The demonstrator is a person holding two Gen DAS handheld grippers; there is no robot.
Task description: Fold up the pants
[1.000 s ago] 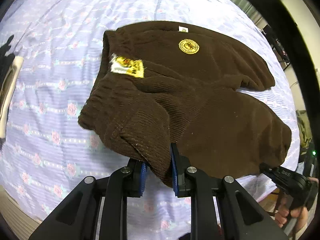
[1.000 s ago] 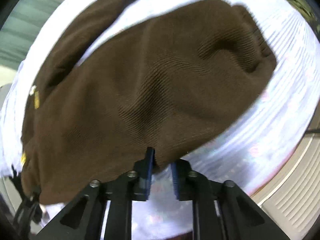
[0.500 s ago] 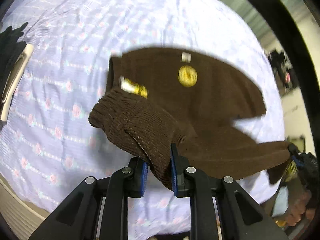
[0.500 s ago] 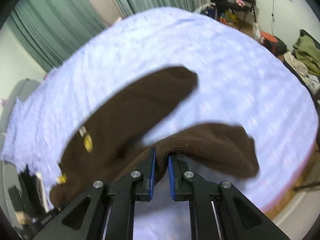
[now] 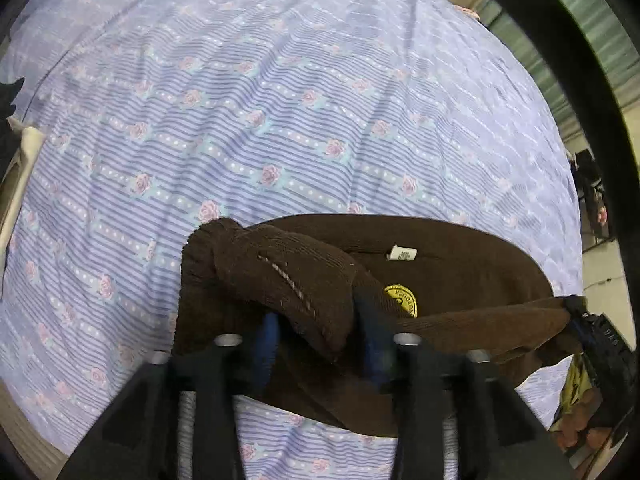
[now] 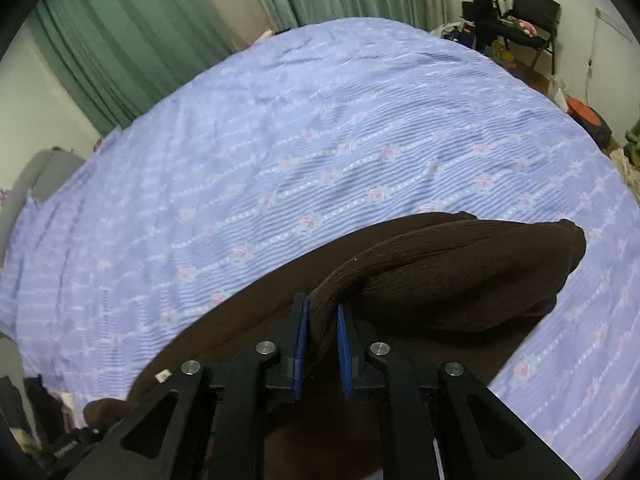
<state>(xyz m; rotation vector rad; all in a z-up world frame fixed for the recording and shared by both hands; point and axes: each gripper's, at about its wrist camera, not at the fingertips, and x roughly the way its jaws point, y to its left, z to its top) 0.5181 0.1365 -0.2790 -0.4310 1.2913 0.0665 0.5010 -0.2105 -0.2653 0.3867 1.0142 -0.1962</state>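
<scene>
Here both tools are clamped on the brown pants point(image 5: 460, 280), which hang stretched between them above the near part of the striped floral bedsheet point(image 5: 248, 112). The left gripper point(image 5: 316, 344) pinches a bunched knit cuff, and the right gripper point(image 6: 322, 336) squeezes a thick fold of the same cloth. The yellow badge point(image 5: 401, 300) and white label point(image 5: 403, 255) sit just beyond the left cuff. The bunched grip looks uneven, so layers could slip out, or the legs could land skewed and wrinkle the fold.
</scene>
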